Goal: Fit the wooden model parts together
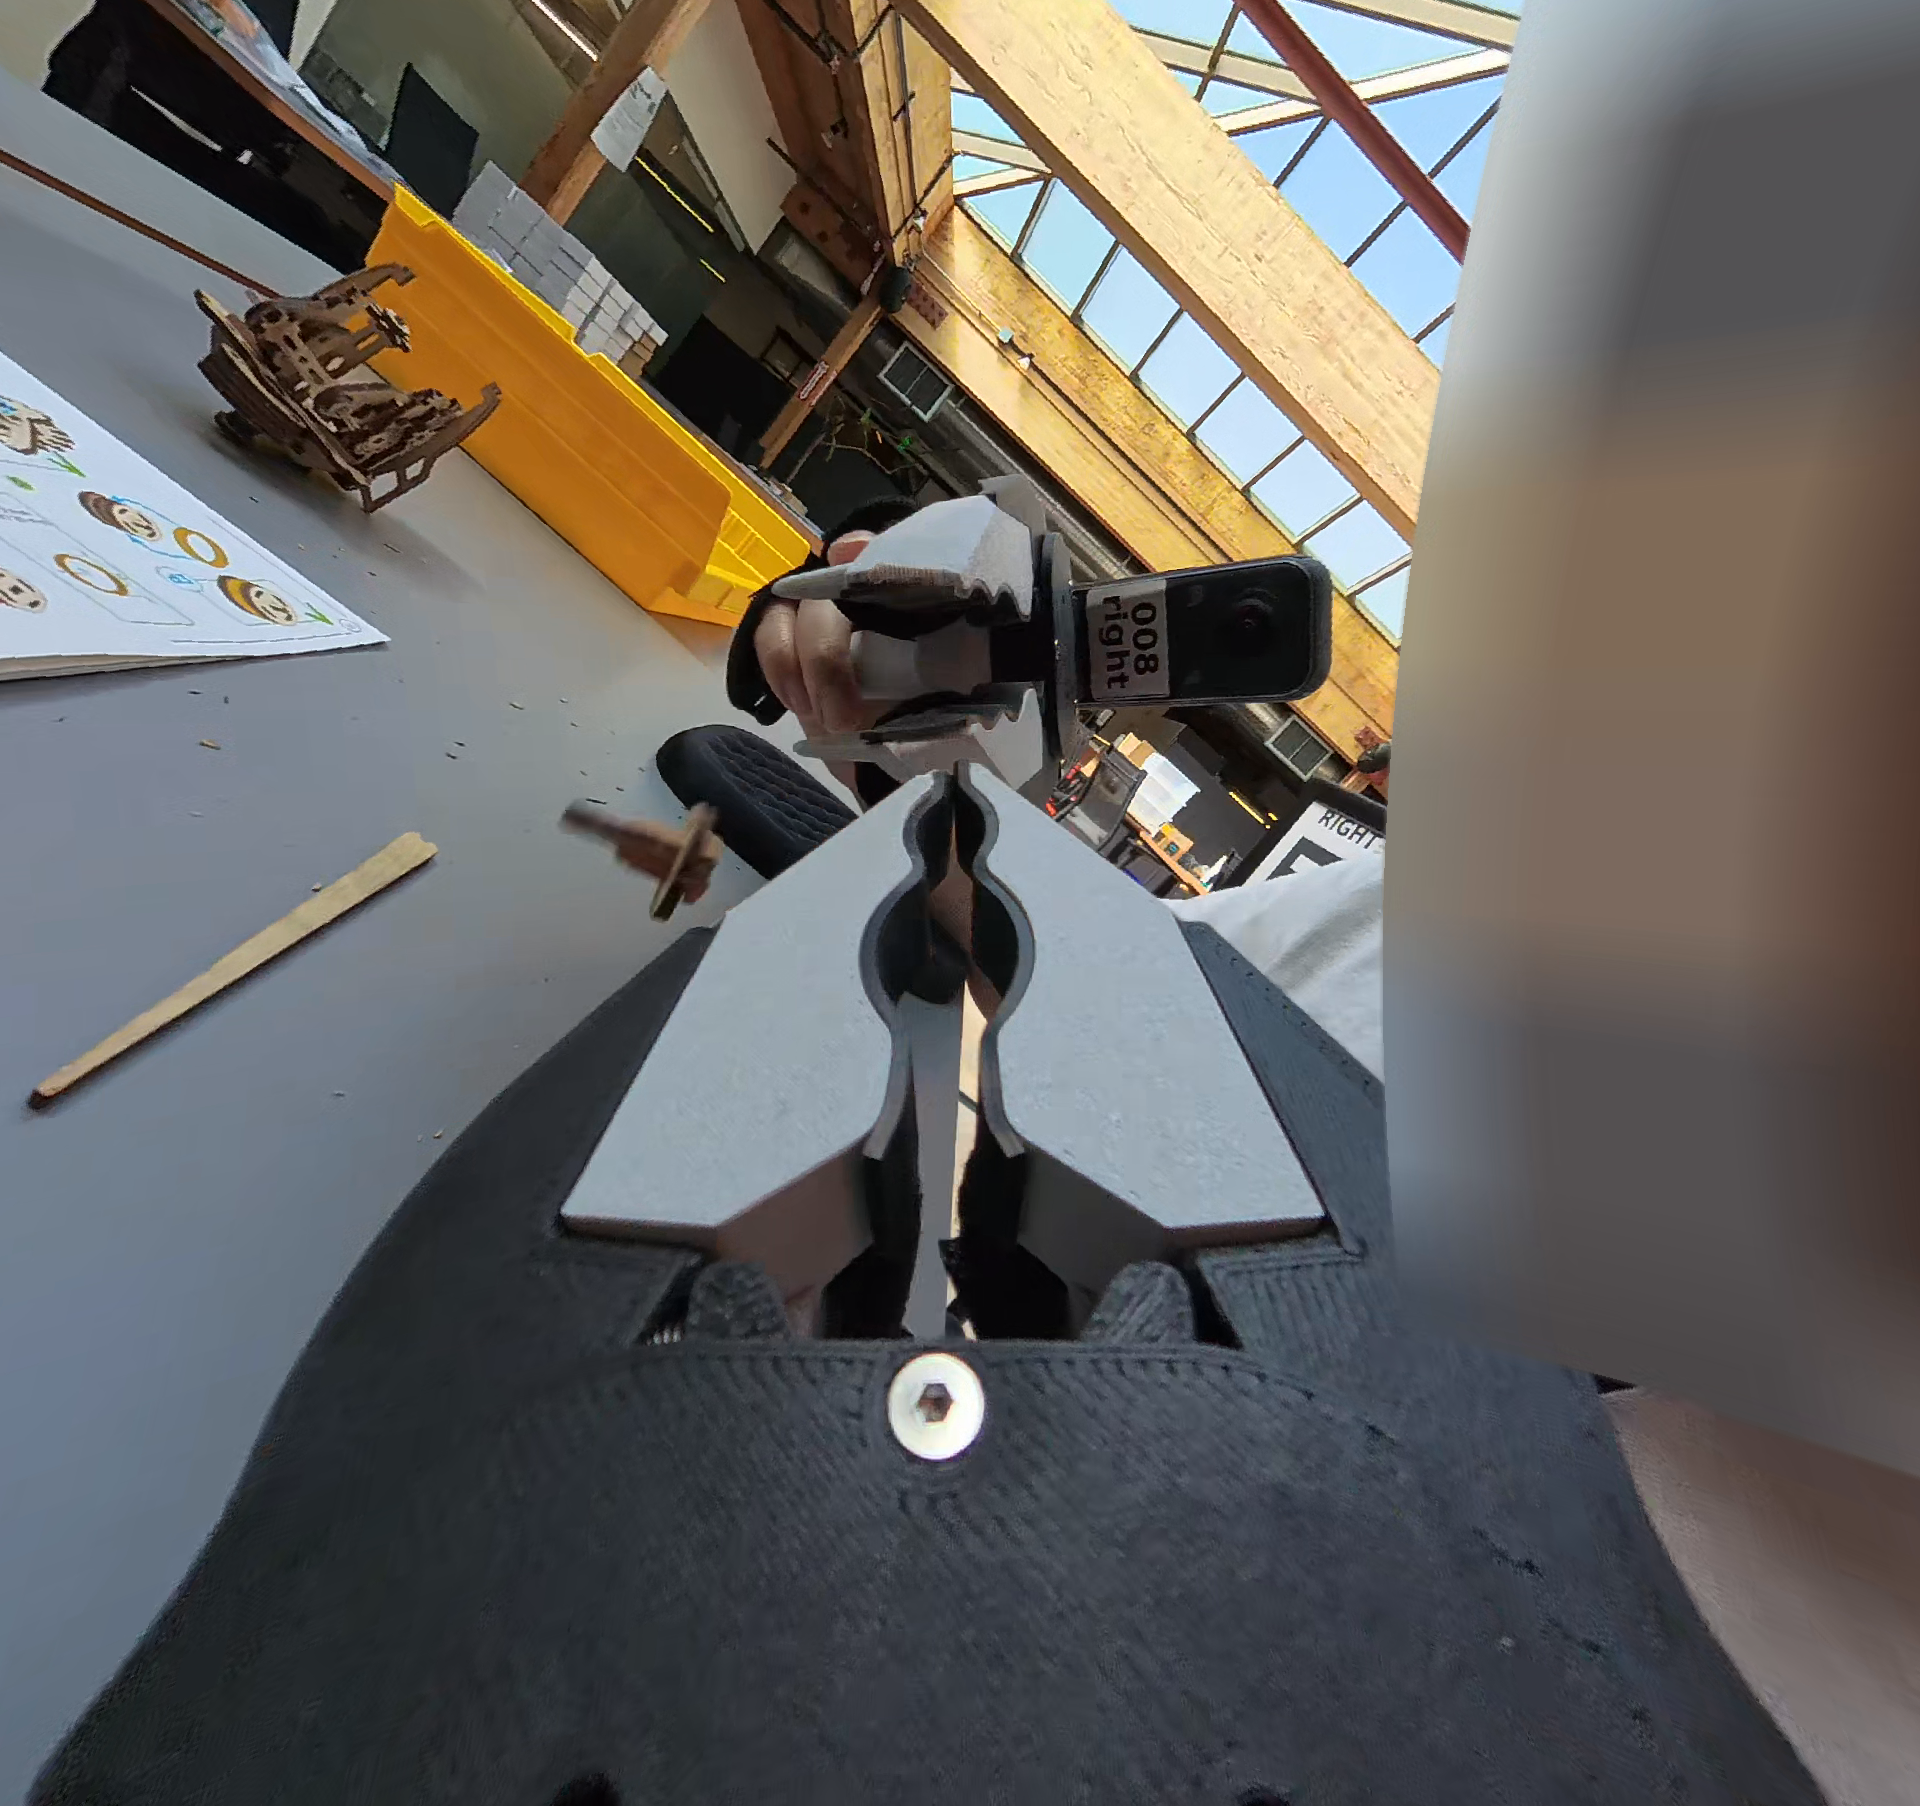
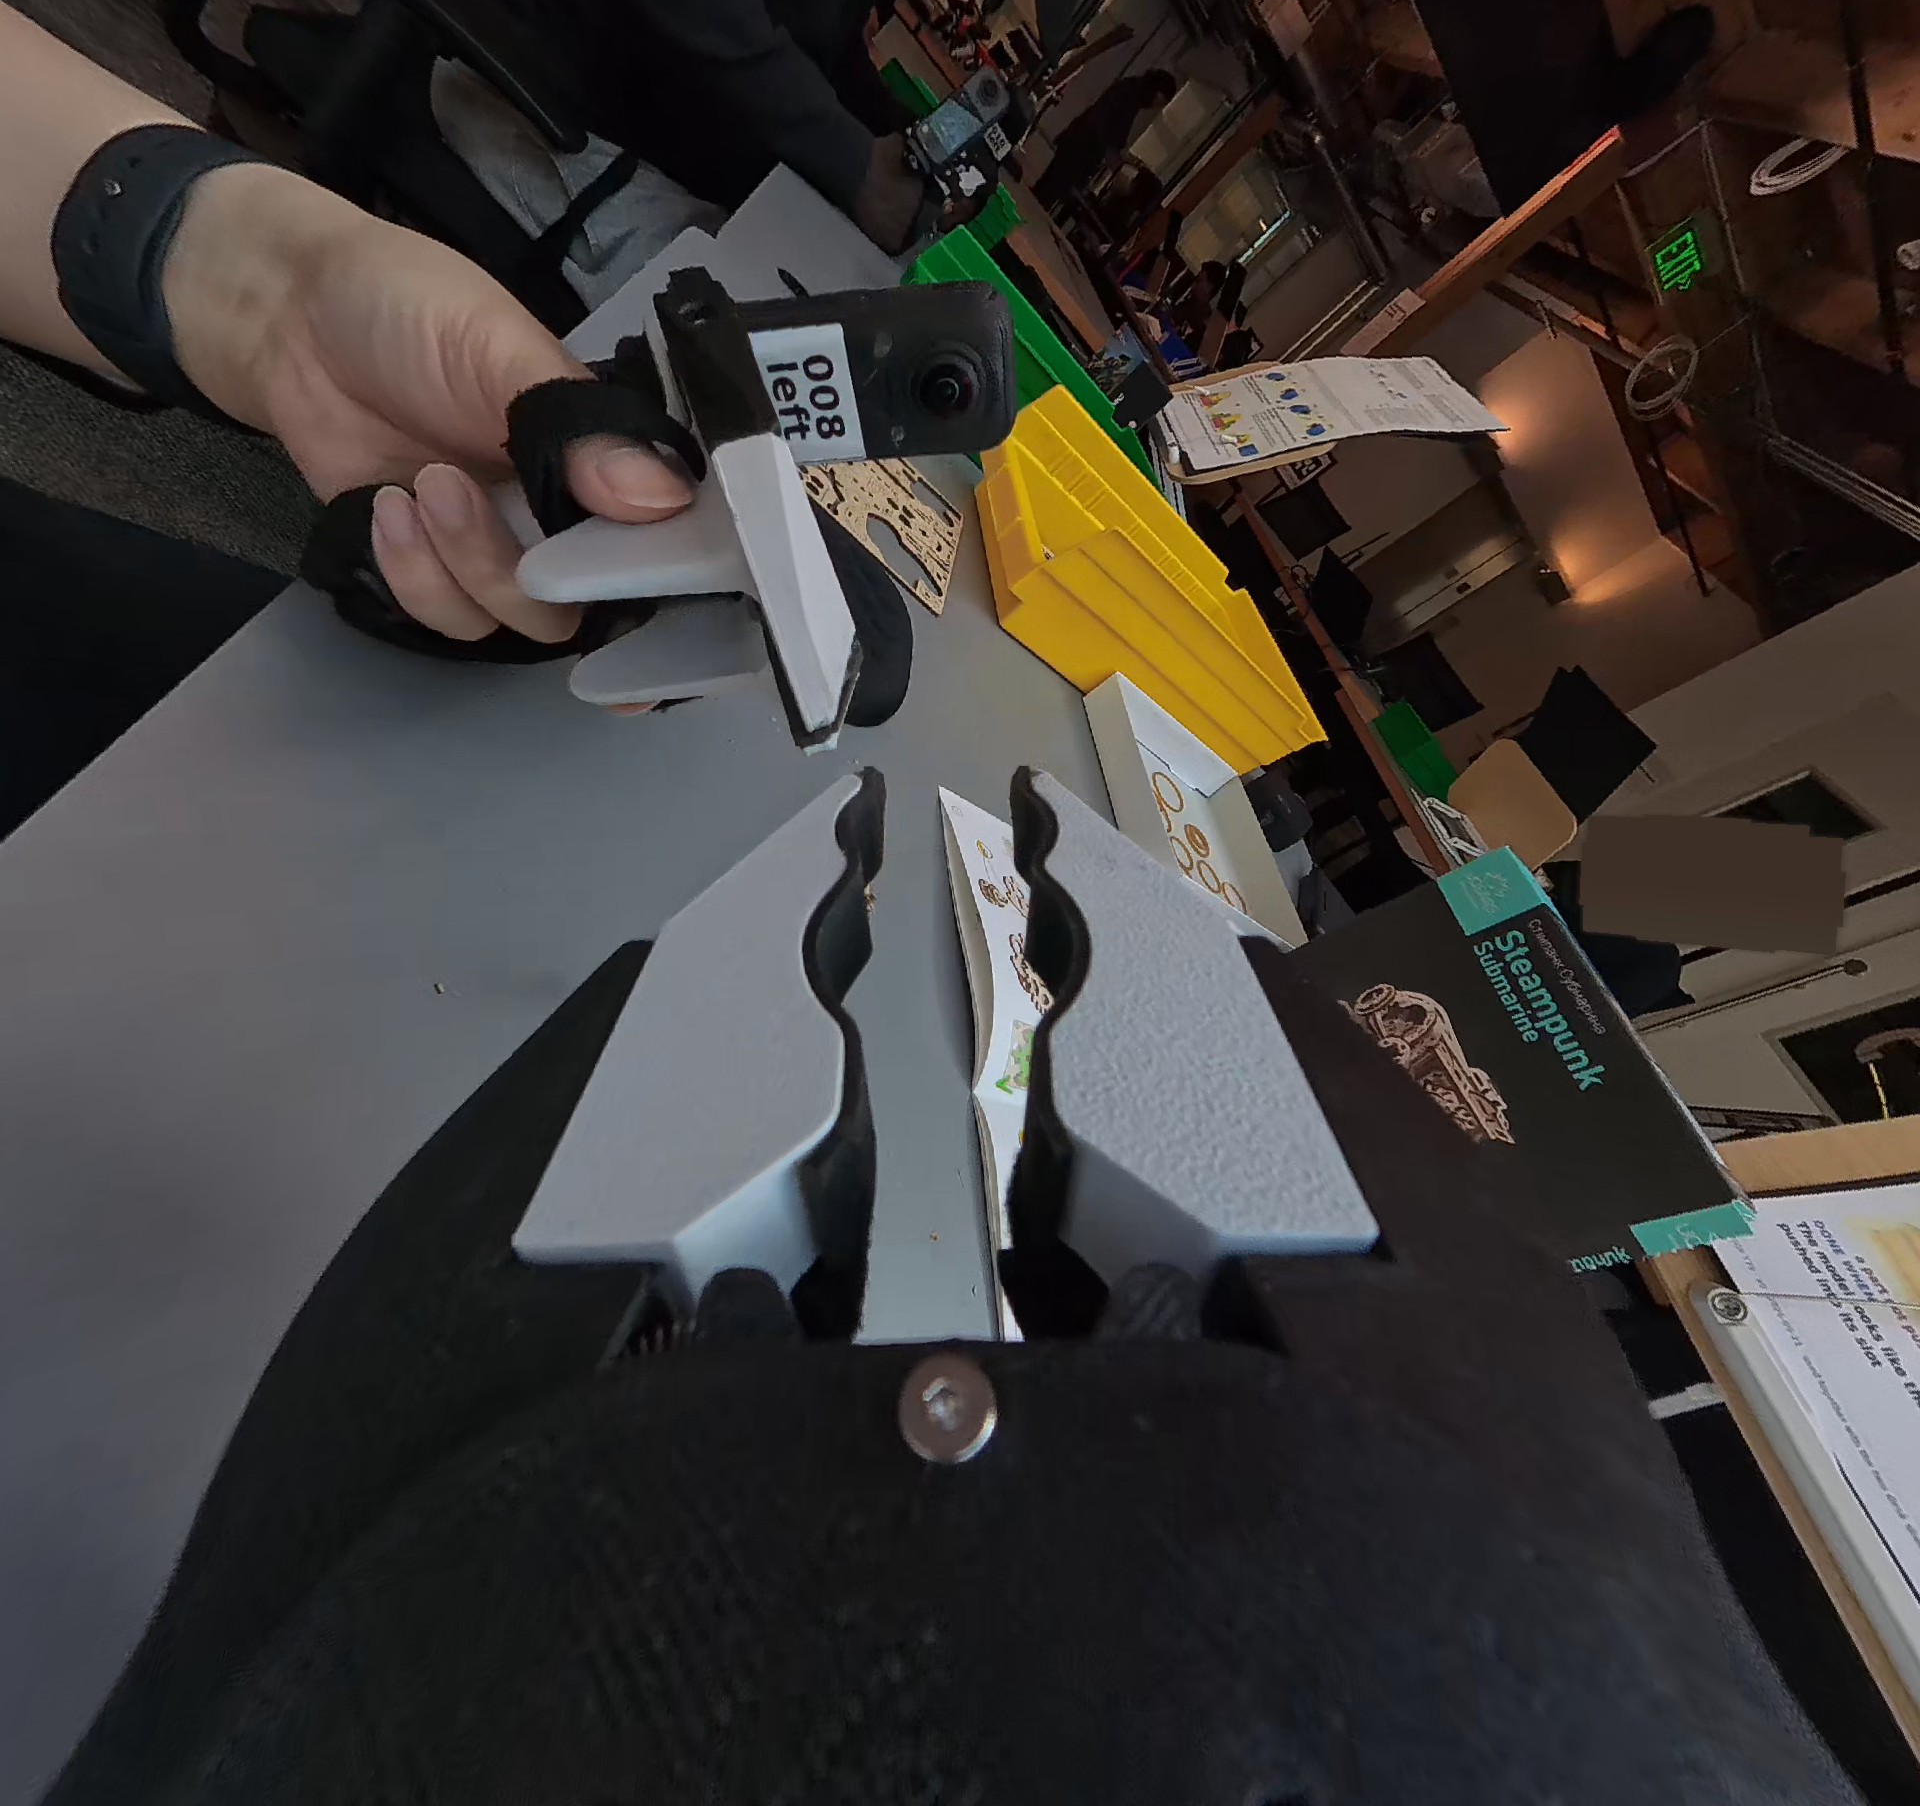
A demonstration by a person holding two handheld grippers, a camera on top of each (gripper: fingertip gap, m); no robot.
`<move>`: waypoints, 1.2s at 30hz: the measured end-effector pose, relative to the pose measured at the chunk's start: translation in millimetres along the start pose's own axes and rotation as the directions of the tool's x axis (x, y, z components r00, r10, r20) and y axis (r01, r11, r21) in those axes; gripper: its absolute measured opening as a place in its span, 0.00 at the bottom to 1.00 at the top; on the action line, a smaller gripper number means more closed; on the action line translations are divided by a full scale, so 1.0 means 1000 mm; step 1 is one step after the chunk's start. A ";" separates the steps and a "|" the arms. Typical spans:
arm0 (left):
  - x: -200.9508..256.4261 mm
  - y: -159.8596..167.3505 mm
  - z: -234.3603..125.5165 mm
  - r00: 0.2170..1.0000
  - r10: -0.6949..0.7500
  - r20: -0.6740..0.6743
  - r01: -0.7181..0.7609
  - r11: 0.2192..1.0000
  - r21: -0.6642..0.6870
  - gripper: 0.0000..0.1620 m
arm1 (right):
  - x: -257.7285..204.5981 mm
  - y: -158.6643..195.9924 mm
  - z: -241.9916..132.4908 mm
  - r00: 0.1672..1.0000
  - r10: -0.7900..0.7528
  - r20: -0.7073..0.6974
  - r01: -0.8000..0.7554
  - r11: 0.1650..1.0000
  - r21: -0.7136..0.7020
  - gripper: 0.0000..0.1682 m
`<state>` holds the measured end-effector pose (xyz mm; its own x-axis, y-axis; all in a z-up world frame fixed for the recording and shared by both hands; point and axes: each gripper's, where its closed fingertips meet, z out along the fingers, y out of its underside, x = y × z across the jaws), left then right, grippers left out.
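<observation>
In your left wrist view, your left gripper [image 1: 951, 800] has its grey jaws pressed together with nothing visibly between them, and it is tilted up off the grey table [image 1: 260, 1081]. A small brown wooden peg-and-disc part [image 1: 655, 847] looks blurred near the table edge, just left of your fingertips; I cannot tell whether it rests there or is in the air. Its long axis runs roughly left to right, the peg end pointing left and the disc at the right. A long flat pale wooden strip [image 1: 234, 967] lies on the table, running from lower left up to the right. The brown half-built wooden model [image 1: 327, 390] sits farther back, beside the yellow plastic bin [image 1: 582, 437]. In your right wrist view, your right gripper [image 2: 945, 790] is spread apart and holds nothing, hovering over the table near the open instruction booklet [image 2: 1003, 967]. To do this well, I'd settle the small part first, then close squarely on its peg, keeping the disc clear so you can line it up with the model.
</observation>
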<state>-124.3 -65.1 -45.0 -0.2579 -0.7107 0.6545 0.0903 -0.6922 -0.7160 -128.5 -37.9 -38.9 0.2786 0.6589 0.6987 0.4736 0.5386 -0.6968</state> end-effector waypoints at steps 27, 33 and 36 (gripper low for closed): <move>-0.052 0.009 -0.040 0.898 0.191 0.396 -0.102 0.967 -0.235 0.00 | -0.052 0.075 0.009 0.726 0.625 0.288 -0.491 0.764 -0.419 0.15; -0.063 0.014 -0.046 0.840 0.290 0.458 -0.142 0.933 -0.331 0.00 | -0.052 0.096 0.020 0.847 0.484 0.218 -0.346 0.815 -0.465 0.16; -0.063 0.016 -0.044 0.843 0.286 0.456 -0.134 0.932 -0.338 0.00 | -0.053 0.109 0.027 0.816 0.556 0.157 -0.406 0.746 -0.528 0.16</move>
<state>-149.1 -25.4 -108.2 0.2474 -0.8543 0.4572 -0.2065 -0.5075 -0.8365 -114.4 0.0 -156.4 0.3593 0.9198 0.1578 0.6812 -0.1429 -0.7180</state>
